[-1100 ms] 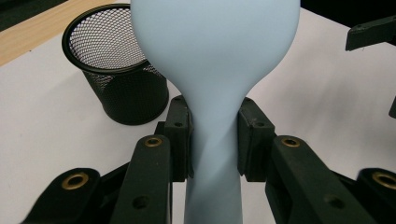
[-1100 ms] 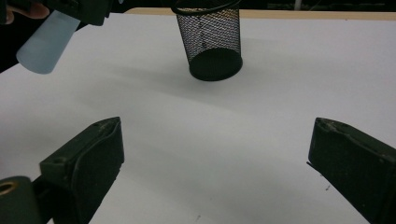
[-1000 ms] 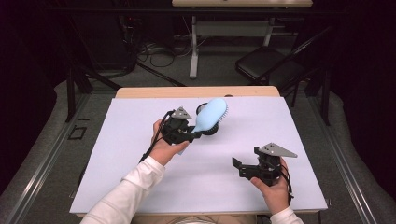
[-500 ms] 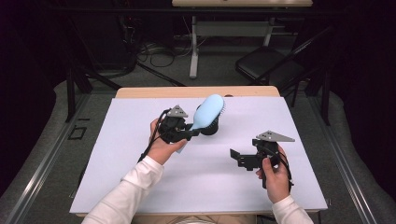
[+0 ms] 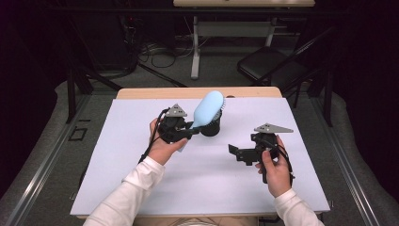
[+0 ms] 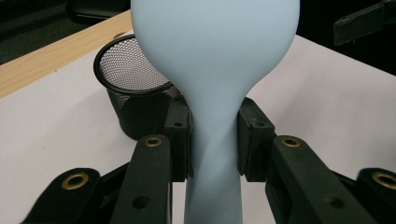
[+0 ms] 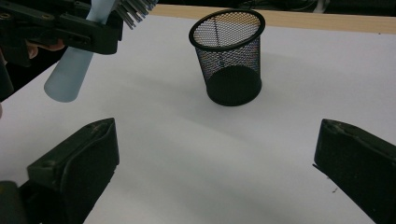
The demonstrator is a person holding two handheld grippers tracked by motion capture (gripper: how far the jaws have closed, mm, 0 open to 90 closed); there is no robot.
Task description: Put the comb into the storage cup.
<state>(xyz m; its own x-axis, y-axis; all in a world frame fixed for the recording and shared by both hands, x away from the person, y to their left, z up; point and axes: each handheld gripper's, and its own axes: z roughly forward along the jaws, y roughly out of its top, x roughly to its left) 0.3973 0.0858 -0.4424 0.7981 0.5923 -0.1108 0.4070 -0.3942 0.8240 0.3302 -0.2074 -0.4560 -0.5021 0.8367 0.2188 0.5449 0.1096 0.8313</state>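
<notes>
White table (image 5: 141, 179) is carrying one black mesh cup (image 7: 229, 56), standing upright, nothing inside. Left gripper (image 6: 214, 140) is clamping the pale blue hairbrush (image 5: 208, 109) by its narrow neck, lifted beside the cup. Brush looks light, rigid, smooth-handled; the neck grip is probably the surest. Right gripper (image 7: 215, 172) is hovering, jaws wide apart.

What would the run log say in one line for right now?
left gripper: shut on blue hairbrush handle | brush: lifted beside mesh cup | cup: upright, empty | right gripper: open, holding nothing
</notes>
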